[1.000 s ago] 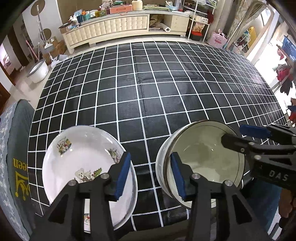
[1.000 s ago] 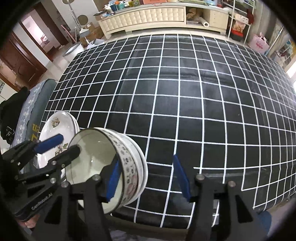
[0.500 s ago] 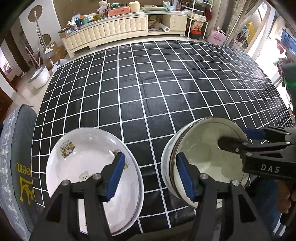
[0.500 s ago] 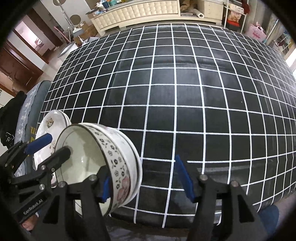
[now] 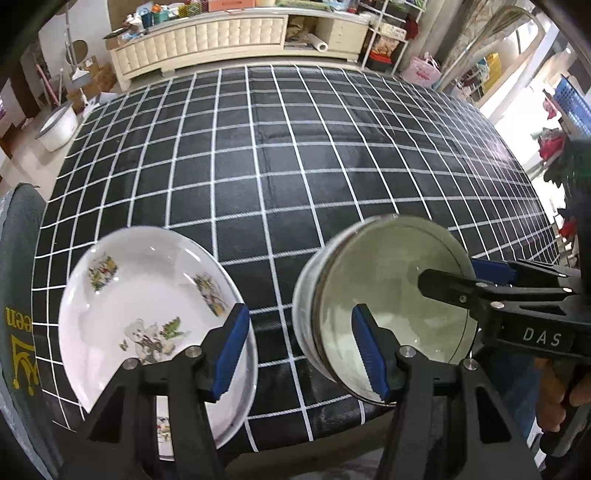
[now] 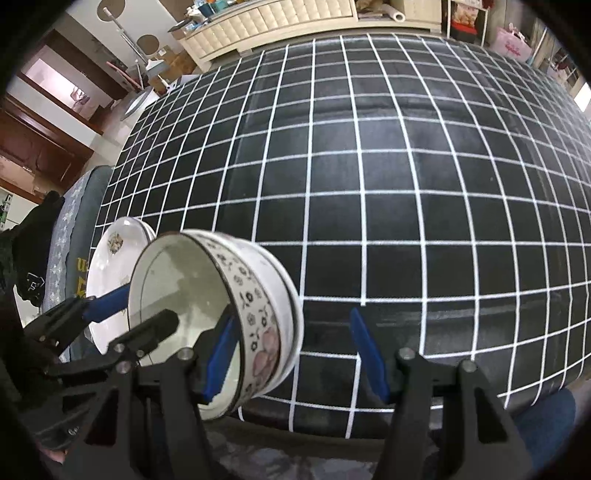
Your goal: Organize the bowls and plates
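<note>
A stack of white bowls with a floral band (image 5: 391, 295) (image 6: 258, 306) sits at the table's near edge. A white plate with cartoon prints (image 5: 147, 299) (image 6: 110, 280) lies to its left. My left gripper (image 5: 299, 347) is open, one finger over the plate's right rim, the other inside the bowl's left wall. My right gripper (image 6: 291, 354) is open, its left finger inside the bowl's right wall, its right finger over bare cloth. Both grippers straddle opposite bowl walls without closing.
The table wears a black cloth with a white grid (image 5: 295, 155). A grey chair back with yellow lettering (image 5: 18, 314) stands at the left. A cream cabinet (image 5: 229, 33) and shelves stand beyond the far edge.
Both cameras have risen and pulled back a little, so bowls and plate look smaller. The left gripper's jaws have spread wider. The bowls and plate stay on the table.
</note>
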